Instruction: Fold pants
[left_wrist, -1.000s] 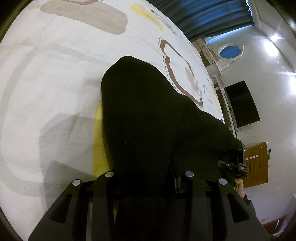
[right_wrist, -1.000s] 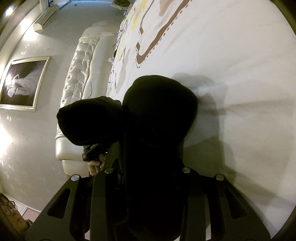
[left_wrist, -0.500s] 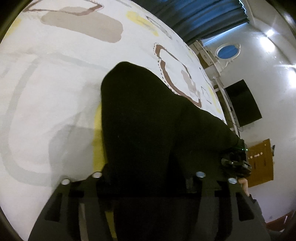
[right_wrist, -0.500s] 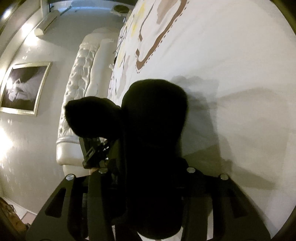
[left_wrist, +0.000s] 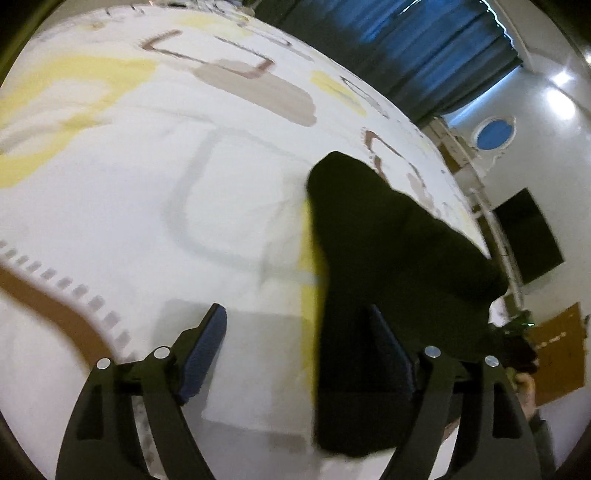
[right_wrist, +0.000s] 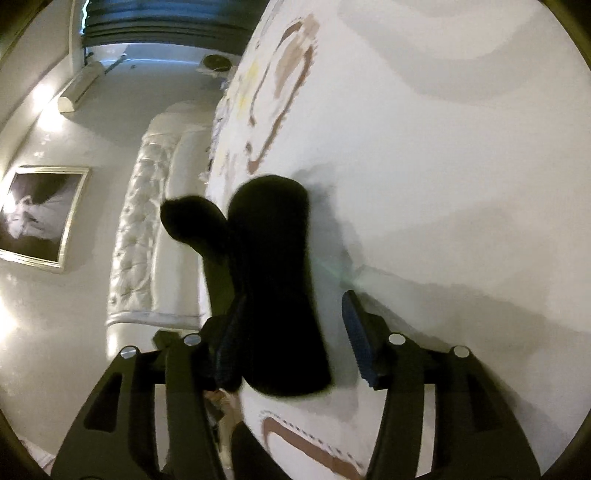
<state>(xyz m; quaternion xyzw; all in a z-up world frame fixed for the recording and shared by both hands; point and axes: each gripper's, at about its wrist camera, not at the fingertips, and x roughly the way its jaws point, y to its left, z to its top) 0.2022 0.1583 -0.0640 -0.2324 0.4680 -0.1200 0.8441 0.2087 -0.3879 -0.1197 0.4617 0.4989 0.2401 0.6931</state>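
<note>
The black pants (left_wrist: 388, 266) lie folded on the white patterned bedspread (left_wrist: 147, 184). In the left wrist view my left gripper (left_wrist: 299, 332) is open, its right finger against the pants' near edge, its left finger over bare sheet. In the right wrist view the pants (right_wrist: 273, 280) lie as a dark lobed bundle on the bedspread (right_wrist: 461, 184). My right gripper (right_wrist: 291, 325) is open and straddles the pants' near end without pinching it. The other gripper shows dimly at the far right of the left wrist view (left_wrist: 517, 343).
A white tufted headboard (right_wrist: 144, 229) and a framed picture (right_wrist: 37, 214) are beyond the bed's edge on the left of the right wrist view. Blue curtains (left_wrist: 424, 55), a dark screen (left_wrist: 528, 236) and a wooden cabinet (left_wrist: 557, 350) stand past the bed.
Both grippers opened and let go of the pants, which now lie on the bed. Both grippers pulled back and the left one shifted left.
</note>
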